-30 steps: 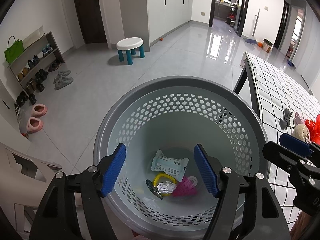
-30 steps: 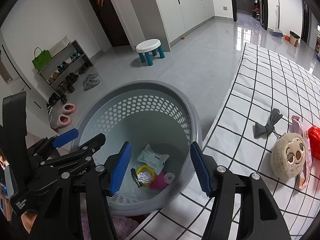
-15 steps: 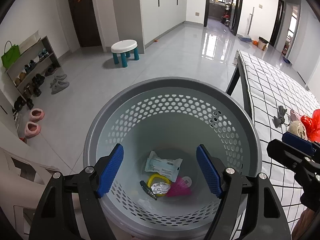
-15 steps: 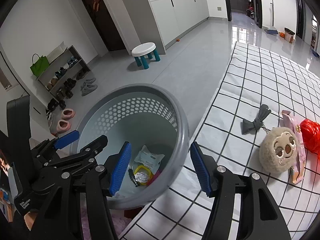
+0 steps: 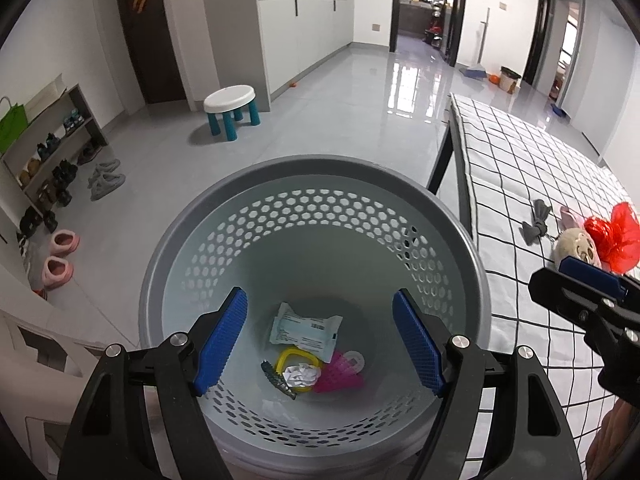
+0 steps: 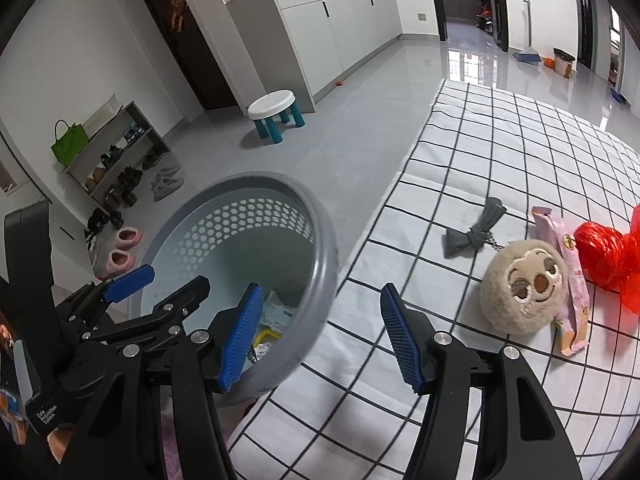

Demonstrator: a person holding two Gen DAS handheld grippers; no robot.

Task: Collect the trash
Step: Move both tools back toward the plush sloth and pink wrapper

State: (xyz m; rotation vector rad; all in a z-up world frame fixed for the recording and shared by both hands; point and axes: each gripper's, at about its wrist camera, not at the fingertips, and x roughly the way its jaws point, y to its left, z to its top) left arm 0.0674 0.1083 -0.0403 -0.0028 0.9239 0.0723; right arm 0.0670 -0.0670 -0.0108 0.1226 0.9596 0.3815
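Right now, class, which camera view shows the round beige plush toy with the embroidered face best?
The right wrist view: the round beige plush toy lies whole and near on the checked cloth, face showing. In the left wrist view the toy is small at the edge, partly hidden behind the right gripper's blue fingertip.

Our left gripper [image 5: 320, 342] and right gripper [image 6: 322, 338] are built alike: matte black angular arms, silver round screw heads at the pivots, and blue ribbed pads [image 5: 222, 340] lining the fingers. A small white printed label sits on the left gripper's black body, seen from the right wrist camera.
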